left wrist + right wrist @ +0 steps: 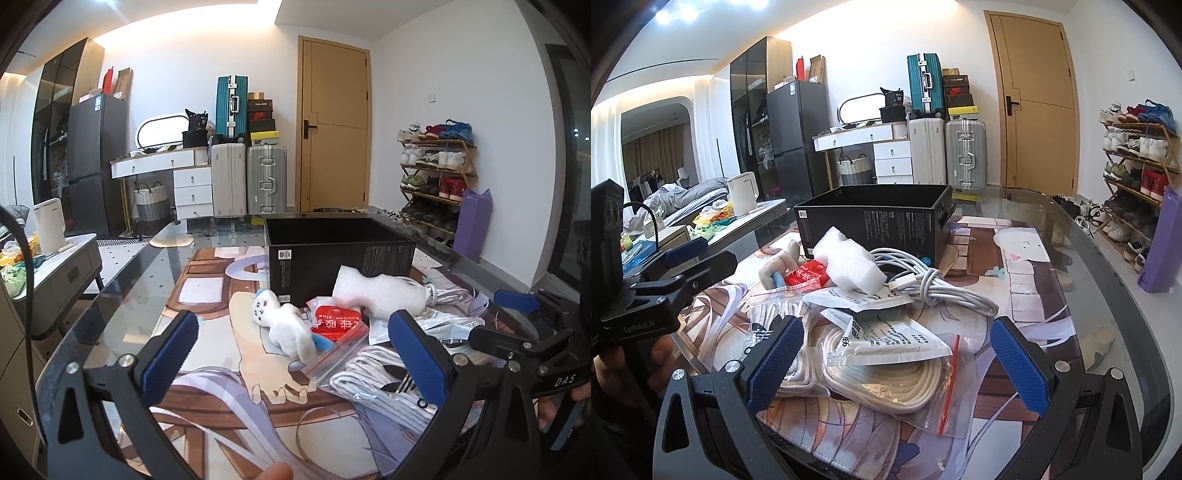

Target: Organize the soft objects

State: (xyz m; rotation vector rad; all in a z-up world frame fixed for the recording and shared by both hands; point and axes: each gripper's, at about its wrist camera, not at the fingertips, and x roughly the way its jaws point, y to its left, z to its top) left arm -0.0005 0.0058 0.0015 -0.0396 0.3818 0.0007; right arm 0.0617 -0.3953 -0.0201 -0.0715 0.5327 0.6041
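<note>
Ahead, a heap of soft things is seen spread on the glass-topped bench [122, 295], which is covered by a printed mat [1027, 258]. The left claw [295, 354] is held with its blue pads wide apart and nothing between them; just beyond it a white plush toy [286, 325] lies on its side, touching a red packet [338, 323]. A clear zip bag of white laces [373, 380] is partly crossed by the left claw's right pad. The right claw [897, 360] is likewise spread apart and empty, hovering over a second zip bag of cream cord [886, 384], on which flat printed packets [886, 338] are stacked. Behind these, a white foam sheet [849, 266] is propped over the red packet, and a coiled white cable [938, 284] lies beside it. A black open box [332, 254] stands at the back of the heap, close against the foam. Suitcases [258, 181], a door [336, 125] and a shoe rack [439, 177] are seen beyond the bench.
</note>
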